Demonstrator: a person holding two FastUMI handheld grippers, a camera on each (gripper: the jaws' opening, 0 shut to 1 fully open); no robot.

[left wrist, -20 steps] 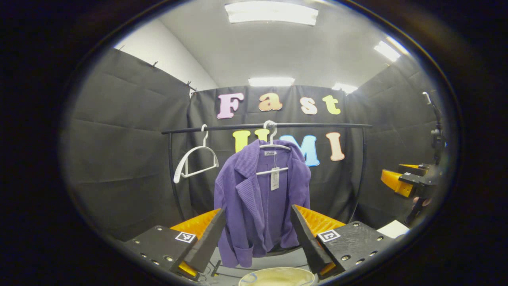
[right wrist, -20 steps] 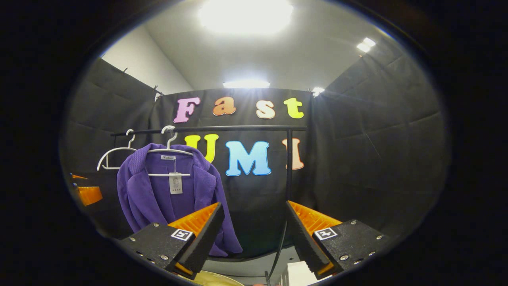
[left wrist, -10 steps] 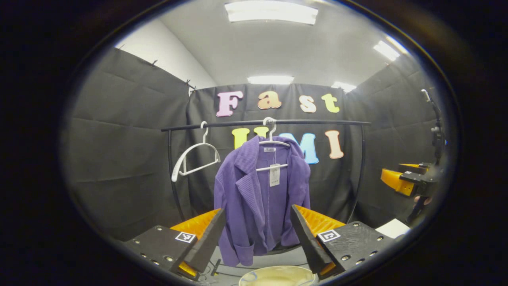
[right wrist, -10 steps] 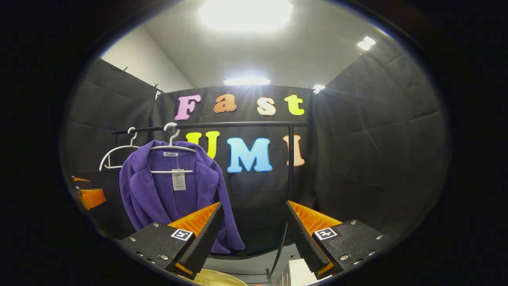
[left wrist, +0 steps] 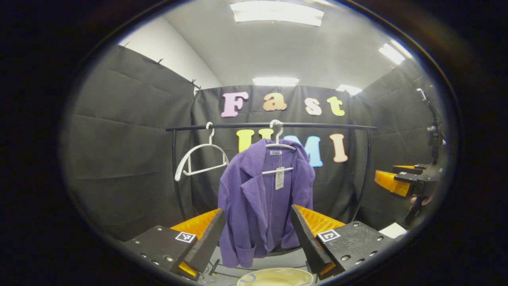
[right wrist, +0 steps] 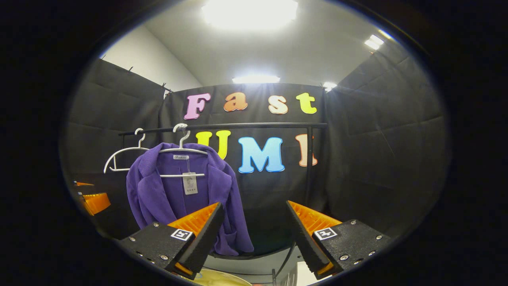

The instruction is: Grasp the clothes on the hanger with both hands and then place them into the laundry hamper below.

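A purple jacket [left wrist: 264, 202] [right wrist: 174, 198] hangs on a white hanger [left wrist: 278, 149] [right wrist: 182, 149] from a black rail [left wrist: 270, 126] [right wrist: 222, 127]. A paper tag dangles at its collar. My left gripper [left wrist: 258, 238] is open, some way in front of the jacket and aimed at its lower half. My right gripper [right wrist: 254, 234] is open too, with the jacket off to its left and nothing between its fingers. The right gripper [left wrist: 401, 182] also appears at the right edge of the left gripper view, held by a hand. The pale rim of the hamper [left wrist: 276, 278] [right wrist: 222, 280] peeks in below.
An empty white hanger [left wrist: 198, 161] [right wrist: 123, 157] hangs on the rail left of the jacket. The rack's upright posts [left wrist: 176, 178] [right wrist: 308, 167] stand at each end. A white box [left wrist: 393, 229] lies low on the right. A stand [left wrist: 434, 135] rises at the far right.
Both views have shifted slightly: the jacket and rail sit a little to the right in the right gripper view. Both grippers stay open and the jacket still hangs.
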